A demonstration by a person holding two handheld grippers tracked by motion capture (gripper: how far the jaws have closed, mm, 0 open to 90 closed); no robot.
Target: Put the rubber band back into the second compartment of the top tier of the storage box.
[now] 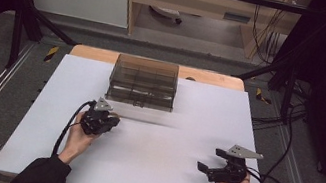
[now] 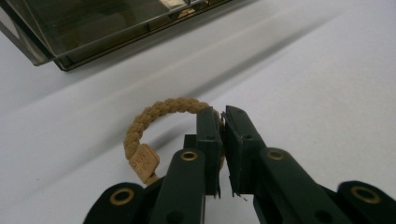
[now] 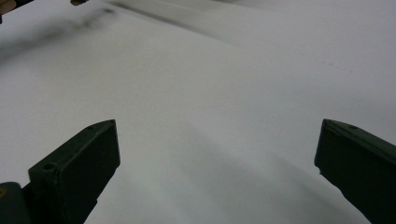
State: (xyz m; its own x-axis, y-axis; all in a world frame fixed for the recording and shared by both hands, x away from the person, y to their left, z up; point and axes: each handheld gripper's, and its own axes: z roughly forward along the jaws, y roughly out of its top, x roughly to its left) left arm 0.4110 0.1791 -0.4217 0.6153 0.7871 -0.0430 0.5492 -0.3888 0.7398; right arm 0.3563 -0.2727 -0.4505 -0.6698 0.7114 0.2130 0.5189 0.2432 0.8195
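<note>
- The counter (image 1: 147,170), a wide white sheet over a wooden top, spreads before me, largely bare in the middle and at its near edge.
- A smoked, see-through compartment box (image 1: 143,82) sits at the far centre of the counter, lid down, its dividers showing through the top; from here I cannot make out anything inside.
- My left claw (image 1: 112,122) hovers just short of that box, a little to its left, with the box's near corner rising ahead in the left gripper view.
- My right claw (image 1: 204,168) waits low at the near right of the counter, well apart from both box and bracelet, its jaws spread wide over bare white surface in the right gripper view.
- A tan braided bracelet (image 2: 159,112) with a small stamped tag (image 2: 144,162) hangs from the left claw, whose jaws are pinched together on the braid at one side of the loop.
- The loop stands out to the left of the jaws, its open ring facing the camera, and the box lies beyond it, ahead and upward in that view.
- I judge the left hand far the nearer to the box; if the bracelet is bound there, the closed lid stands between, and the free right claw would have to cross the counter to deal with it.
</note>
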